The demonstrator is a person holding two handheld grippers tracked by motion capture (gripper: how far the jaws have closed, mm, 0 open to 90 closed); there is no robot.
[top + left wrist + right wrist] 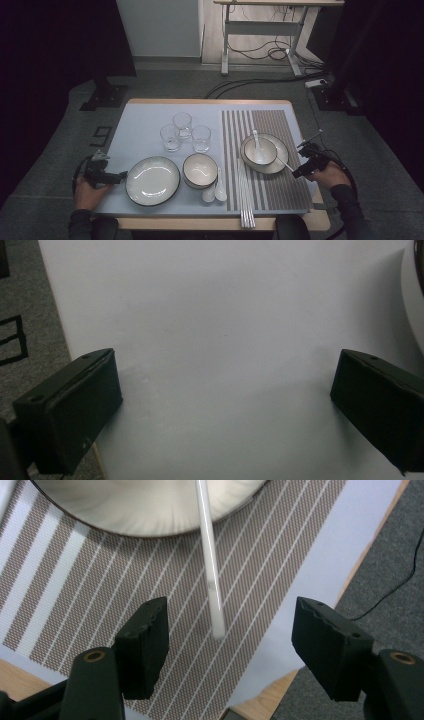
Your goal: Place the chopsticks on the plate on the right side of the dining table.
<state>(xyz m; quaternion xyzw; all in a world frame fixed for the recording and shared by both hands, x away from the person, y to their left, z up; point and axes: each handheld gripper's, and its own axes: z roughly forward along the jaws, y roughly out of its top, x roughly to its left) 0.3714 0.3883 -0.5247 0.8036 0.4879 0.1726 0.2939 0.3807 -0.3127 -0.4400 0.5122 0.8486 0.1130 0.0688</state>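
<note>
White chopstick (210,575) lies free between the right gripper (230,630)'s jaws — parted, untouching.

High view overlooks the table (150,120); both gripper views look down closely.

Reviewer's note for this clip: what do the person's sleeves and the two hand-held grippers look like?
Both sleeves are dark. Each hand-held gripper is black: the left hand-held gripper carries a grey three-cornered plate on top, and the right hand-held gripper trails a black cable. Up close, the jaws are blocky black pads; the right pair has ridged inner faces and brass-coloured screw holes.
</note>
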